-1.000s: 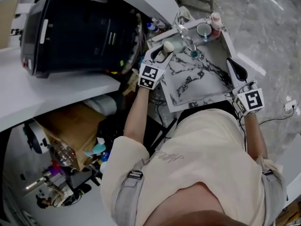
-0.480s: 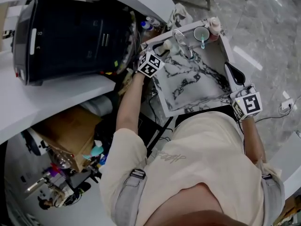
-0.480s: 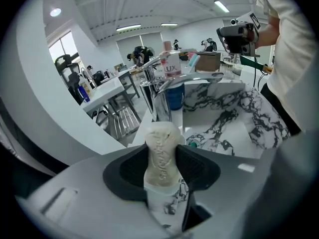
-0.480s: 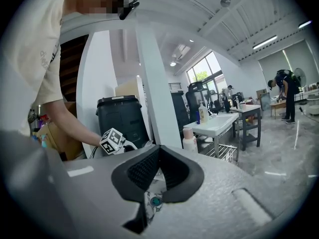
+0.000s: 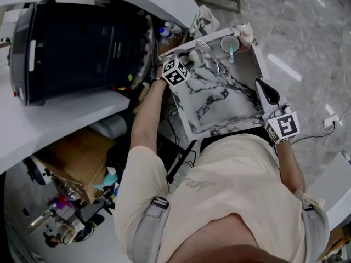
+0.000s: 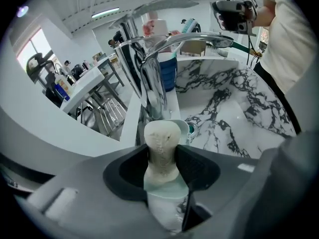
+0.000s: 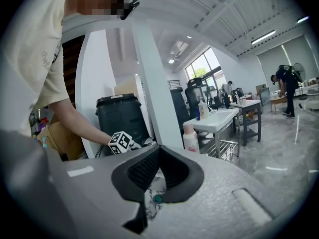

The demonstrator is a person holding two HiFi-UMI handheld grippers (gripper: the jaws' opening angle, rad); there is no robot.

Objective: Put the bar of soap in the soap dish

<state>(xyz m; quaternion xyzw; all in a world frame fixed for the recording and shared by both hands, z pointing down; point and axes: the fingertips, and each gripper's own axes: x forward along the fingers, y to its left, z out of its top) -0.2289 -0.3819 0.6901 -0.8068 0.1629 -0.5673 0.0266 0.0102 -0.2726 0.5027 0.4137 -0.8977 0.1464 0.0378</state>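
Observation:
A cream bar of soap (image 6: 160, 146) stands upright between the jaws of my left gripper (image 6: 161, 153), which is shut on it. In the head view this gripper (image 5: 188, 61) hangs over the back left corner of the marble sink (image 5: 219, 95), just left of the chrome tap (image 5: 207, 52), with the soap (image 5: 193, 55) at its tip. A pale rounded rim (image 6: 183, 127) shows right behind the soap; I cannot tell if it is the soap dish. My right gripper (image 5: 265, 90) rests at the sink's right rim, jaws together and holding nothing.
A cup with a toothbrush (image 5: 228, 43) and a pink bottle (image 5: 246, 33) stand at the back of the sink. A teal drain plug (image 6: 192, 129) lies in the basin. A large black bin (image 5: 82, 40) sits left of the sink. A white table (image 7: 222, 118) stands farther off.
My left gripper has carried the soap away from the sink's left rim to the back corner beside the tap. The right gripper has stayed at the right rim.

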